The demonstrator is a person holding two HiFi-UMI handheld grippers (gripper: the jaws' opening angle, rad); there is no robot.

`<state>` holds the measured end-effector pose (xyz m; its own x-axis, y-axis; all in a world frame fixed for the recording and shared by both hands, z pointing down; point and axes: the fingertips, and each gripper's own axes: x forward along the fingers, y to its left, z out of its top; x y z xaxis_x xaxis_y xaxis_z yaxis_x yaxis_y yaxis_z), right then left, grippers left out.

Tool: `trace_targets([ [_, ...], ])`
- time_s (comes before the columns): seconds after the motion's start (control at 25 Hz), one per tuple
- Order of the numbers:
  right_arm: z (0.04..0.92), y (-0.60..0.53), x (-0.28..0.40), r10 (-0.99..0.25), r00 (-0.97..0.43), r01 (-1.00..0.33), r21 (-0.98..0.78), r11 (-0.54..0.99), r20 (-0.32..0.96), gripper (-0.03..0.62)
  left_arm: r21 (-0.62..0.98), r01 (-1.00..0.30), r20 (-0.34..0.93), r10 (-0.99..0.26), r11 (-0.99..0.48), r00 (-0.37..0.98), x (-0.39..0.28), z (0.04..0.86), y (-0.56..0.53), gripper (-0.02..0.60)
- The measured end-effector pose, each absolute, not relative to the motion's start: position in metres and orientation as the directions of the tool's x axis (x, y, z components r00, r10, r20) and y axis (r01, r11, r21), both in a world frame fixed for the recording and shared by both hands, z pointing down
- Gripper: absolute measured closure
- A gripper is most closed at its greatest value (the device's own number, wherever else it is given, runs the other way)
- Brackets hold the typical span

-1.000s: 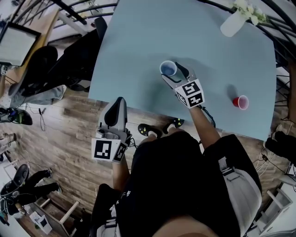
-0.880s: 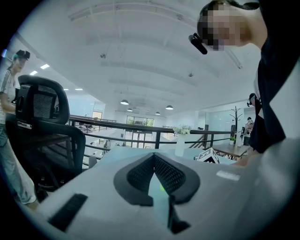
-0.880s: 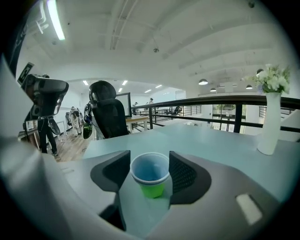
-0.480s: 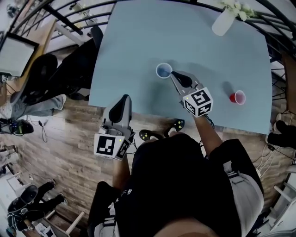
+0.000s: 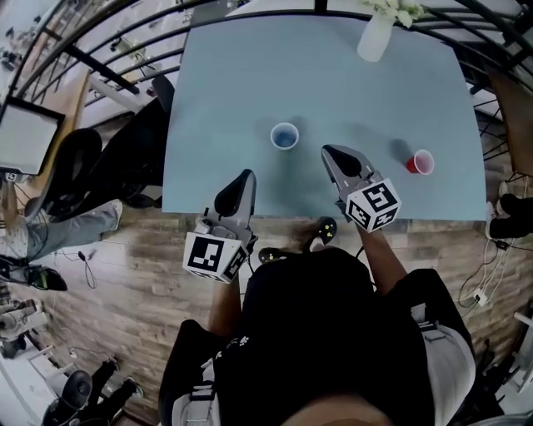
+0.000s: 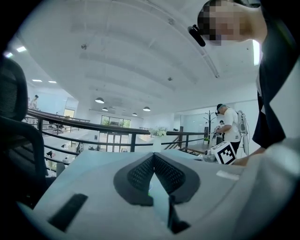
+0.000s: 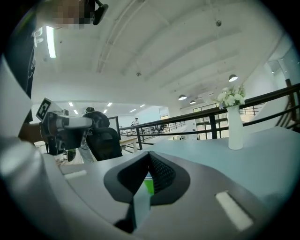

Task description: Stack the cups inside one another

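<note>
Nearest, a person in a dark top stood at the near edge of the bench (image 5: 225,100), a claw in each hand and both claws pointing away over it. The left claw (image 5: 246,175) hung at the near edge, its tips just over the pale blue top; its own view showed the jaws together, with nothing gripped. To its right the right claw (image 5: 330,152) hung further in over the bench. Its jaws had just been closing, and they met at the tips with nothing between them. Just beyond the two claws, a little nearer the right one and touching neither, the blue cup (image 5: 285,136) stood alone on the bench, mouth upward. The red cup (image 5: 420,162) stood well apart from it toward the right edge, right of the right claw, also mouth upward. At the far edge stood a white vase (image 5: 375,35) of pale flowers, with a dark railing (image 5: 117,25) curving behind it.
</note>
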<state>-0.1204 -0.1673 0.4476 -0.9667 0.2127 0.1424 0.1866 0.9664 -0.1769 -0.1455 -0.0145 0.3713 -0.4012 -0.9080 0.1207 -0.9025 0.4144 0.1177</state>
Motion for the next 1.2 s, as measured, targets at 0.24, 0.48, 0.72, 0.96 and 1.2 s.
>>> trace_targets([
  [0.24,0.443,-0.186,-0.091,0.127,-0.983,0.101,-0.188,0.977,0.132,0.582,0.121,-0.933,0.11,-0.938,0.339,-0.327,-0.139,0.375,-0.038,0.588],
  [0.48,0.437,-0.216,-0.057,0.0,-0.994,-0.022,-0.196,0.98,0.112,0.574,0.132,-0.958,0.11,-0.964,0.255,-0.242,-0.131,0.381,-0.07,0.588],
  [0.72,0.437,-0.249,-0.022,-0.148,-0.982,-0.168,-0.182,0.969,0.116,0.563,0.142,-0.979,0.102,-0.986,0.148,-0.134,-0.117,0.385,-0.106,0.588],
  [0.96,0.441,-0.297,0.018,-0.278,-0.952,-0.297,-0.172,0.939,0.126,0.536,0.141,-0.987,0.108,-0.992,0.075,-0.06,-0.1,0.388,-0.151,0.588],
  [1.2,0.446,-0.334,0.042,-0.372,-0.92,-0.388,-0.151,0.909,0.125,0.517,0.128,-0.991,0.105,-0.994,0.031,-0.018,-0.092,0.391,-0.179,0.588],
])
